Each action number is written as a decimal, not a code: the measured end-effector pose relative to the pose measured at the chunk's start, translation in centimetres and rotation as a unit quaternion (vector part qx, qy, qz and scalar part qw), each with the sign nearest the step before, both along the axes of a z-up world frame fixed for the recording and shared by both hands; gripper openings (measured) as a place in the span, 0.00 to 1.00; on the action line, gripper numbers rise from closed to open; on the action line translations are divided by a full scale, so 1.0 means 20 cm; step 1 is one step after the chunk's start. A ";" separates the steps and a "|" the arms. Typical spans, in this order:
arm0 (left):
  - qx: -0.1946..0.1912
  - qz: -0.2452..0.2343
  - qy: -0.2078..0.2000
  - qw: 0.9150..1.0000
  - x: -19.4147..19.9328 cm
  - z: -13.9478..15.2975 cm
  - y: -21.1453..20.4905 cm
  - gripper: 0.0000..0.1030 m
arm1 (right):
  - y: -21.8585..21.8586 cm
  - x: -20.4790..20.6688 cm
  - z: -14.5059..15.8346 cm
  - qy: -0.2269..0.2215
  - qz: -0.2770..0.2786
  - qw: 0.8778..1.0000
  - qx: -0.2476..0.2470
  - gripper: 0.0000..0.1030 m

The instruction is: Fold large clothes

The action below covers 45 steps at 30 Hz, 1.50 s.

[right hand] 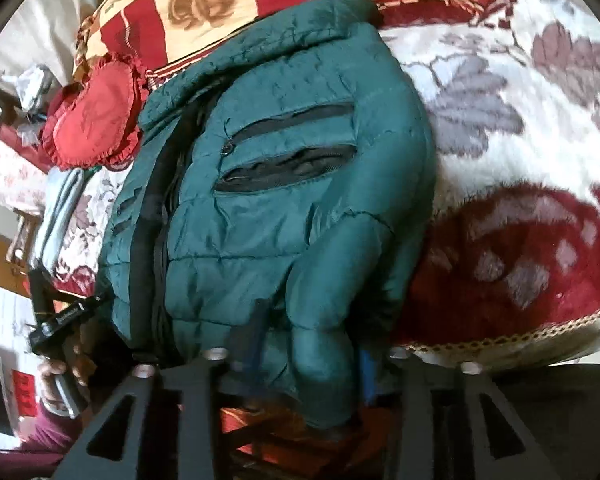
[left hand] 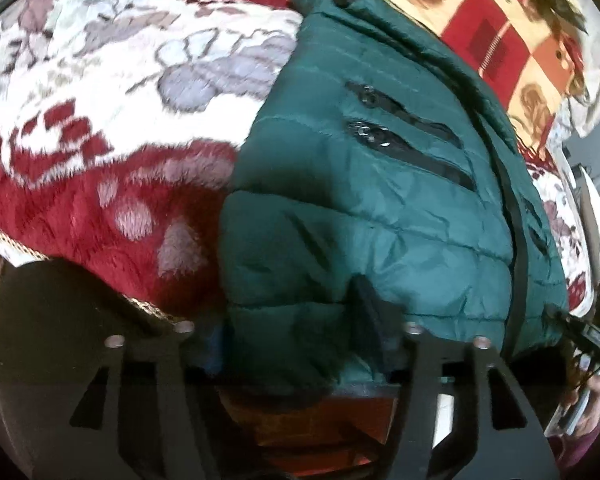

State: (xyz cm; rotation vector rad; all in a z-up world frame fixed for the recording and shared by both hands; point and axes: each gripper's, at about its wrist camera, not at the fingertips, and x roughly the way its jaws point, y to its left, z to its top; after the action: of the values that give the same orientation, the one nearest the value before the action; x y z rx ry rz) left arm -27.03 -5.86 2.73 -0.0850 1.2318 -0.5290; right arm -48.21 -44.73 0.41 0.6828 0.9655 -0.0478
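A dark green quilted jacket (left hand: 380, 184) (right hand: 284, 184) with black zip pockets lies front up on a red and white floral blanket (left hand: 100, 128) (right hand: 520, 160). Its black front zip runs lengthways. My left gripper (left hand: 288, 328) stands open at the jacket's near hem, and the puffy hem bulges between its fingers. One dark finger (left hand: 366, 304) rests against the fabric. My right gripper (right hand: 312, 340) is open at the same hem further along, with a fold of hem between its fingers. Each view shows the other gripper's black body in a hand, beside the jacket.
A red and yellow chequered pillow (left hand: 480, 28) (right hand: 228, 4) lies beyond the jacket's collar. A red heart-shaped cushion (right hand: 96, 116) and a folded pale blue cloth (right hand: 60, 208) sit beside the jacket. The blanket's trimmed edge (right hand: 500, 340) hangs over the bed's near side.
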 end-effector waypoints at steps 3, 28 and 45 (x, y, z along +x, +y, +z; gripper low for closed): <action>-0.013 0.006 0.004 1.000 -0.01 -0.01 0.01 0.63 | 0.01 0.01 0.00 -0.001 0.006 1.000 0.000 0.66; -0.069 -0.011 -0.132 0.989 0.05 0.57 -0.06 0.12 | -0.05 0.07 0.62 -0.188 -0.005 0.979 -0.072 0.14; -0.053 0.000 -0.204 0.978 0.35 0.88 -0.30 0.13 | -0.27 0.44 0.87 -0.205 -0.037 0.972 -0.111 0.14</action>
State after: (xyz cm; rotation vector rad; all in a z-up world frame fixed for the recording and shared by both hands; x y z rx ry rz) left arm -20.08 -11.90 20.27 -0.0627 0.8034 -0.5795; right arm -39.45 -50.08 17.79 0.4955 0.5257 -0.0761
